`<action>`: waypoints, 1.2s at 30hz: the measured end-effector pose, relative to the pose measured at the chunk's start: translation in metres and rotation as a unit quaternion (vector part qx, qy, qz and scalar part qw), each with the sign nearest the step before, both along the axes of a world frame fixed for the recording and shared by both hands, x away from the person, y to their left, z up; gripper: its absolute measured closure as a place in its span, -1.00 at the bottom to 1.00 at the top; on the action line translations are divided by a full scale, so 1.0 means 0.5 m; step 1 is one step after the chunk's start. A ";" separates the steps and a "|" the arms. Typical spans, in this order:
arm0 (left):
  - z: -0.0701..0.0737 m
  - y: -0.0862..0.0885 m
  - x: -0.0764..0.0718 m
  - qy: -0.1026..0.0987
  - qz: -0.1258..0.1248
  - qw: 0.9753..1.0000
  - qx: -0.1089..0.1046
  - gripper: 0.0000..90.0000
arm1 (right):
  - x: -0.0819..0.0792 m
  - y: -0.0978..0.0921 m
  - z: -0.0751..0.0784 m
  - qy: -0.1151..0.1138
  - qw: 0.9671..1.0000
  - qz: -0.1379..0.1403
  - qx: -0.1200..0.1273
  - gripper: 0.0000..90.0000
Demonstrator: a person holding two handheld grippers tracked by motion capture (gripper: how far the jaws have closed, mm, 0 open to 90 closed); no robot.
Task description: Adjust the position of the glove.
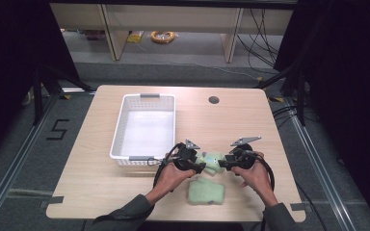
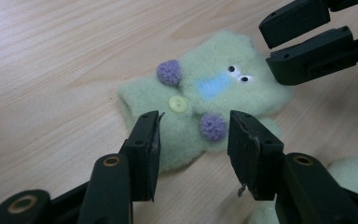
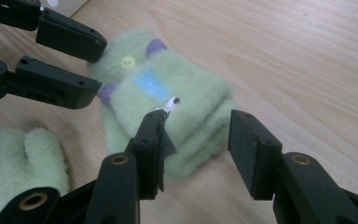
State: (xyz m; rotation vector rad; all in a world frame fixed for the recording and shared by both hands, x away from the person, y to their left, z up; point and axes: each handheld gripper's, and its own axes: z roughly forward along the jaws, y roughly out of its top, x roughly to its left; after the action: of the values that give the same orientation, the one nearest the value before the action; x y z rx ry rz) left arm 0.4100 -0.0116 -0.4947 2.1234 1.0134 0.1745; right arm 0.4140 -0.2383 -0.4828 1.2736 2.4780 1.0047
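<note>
Both grippers' open jaws flank a fuzzy green mitten (image 2: 200,102) (purple pompoms, yellow button).

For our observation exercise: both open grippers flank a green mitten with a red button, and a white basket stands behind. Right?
Not quite. The button on the mitten is pale yellow, not red, as the left gripper view shows. The rest holds: both grippers open, white basket behind.
</note>
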 end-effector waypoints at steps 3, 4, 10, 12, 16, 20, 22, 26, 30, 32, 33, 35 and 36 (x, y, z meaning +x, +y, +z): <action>0.001 -0.001 -0.001 0.000 -0.003 1.000 0.002 0.18 | 0.001 -0.003 0.003 0.008 1.000 0.007 -0.001 0.27; 0.000 -0.001 -0.001 0.000 -0.001 1.000 0.002 0.18 | 0.002 -0.003 0.000 -0.006 1.000 0.007 -0.003 0.27; -0.003 -0.006 -0.002 -0.006 0.000 1.000 0.009 0.30 | 0.003 0.005 -0.004 0.007 1.000 0.008 0.000 0.27; -0.003 -0.006 -0.003 -0.005 -0.008 1.000 0.014 0.37 | 0.007 0.007 -0.009 0.005 1.000 0.005 0.001 0.27; -0.006 -0.006 -0.005 0.000 -0.015 1.000 0.009 0.65 | 0.010 0.006 -0.014 0.022 1.000 0.005 -0.007 0.36; -0.012 0.000 -0.001 -0.001 -0.013 1.000 0.006 0.86 | 0.012 0.005 -0.020 0.032 0.999 0.006 0.010 0.70; -0.013 0.003 0.000 -0.002 -0.008 1.000 -0.002 0.94 | 0.013 0.007 -0.023 0.031 0.999 0.010 0.014 0.84; -0.012 0.003 -0.006 0.004 -0.026 1.000 0.000 0.99 | 0.014 0.008 -0.023 0.031 0.999 0.022 0.002 0.97; -0.011 0.008 -0.005 -0.008 -0.021 1.000 -0.008 1.00 | 0.009 0.009 -0.016 0.015 1.000 0.026 0.000 0.99; -0.009 0.010 -0.009 -0.016 -0.017 1.000 -0.015 1.00 | 0.006 0.011 -0.015 0.007 1.000 0.027 0.014 0.99; -0.005 0.015 -0.010 -0.014 -0.024 1.000 -0.002 1.00 | 0.005 0.008 -0.007 0.013 0.999 0.034 -0.001 0.99; -0.004 0.017 -0.013 -0.022 -0.023 0.999 -0.011 1.00 | 0.003 0.010 -0.004 0.001 0.999 0.033 0.012 0.99; 0.000 0.019 -0.016 -0.021 -0.021 0.999 -0.015 1.00 | 0.002 0.009 0.002 0.000 0.999 0.034 0.005 0.99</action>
State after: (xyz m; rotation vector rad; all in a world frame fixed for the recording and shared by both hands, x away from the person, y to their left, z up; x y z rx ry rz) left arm 0.4020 -0.0020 -0.4946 2.1041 0.9401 0.1802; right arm 0.4148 -0.2338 -0.4818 1.1994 2.5352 1.0329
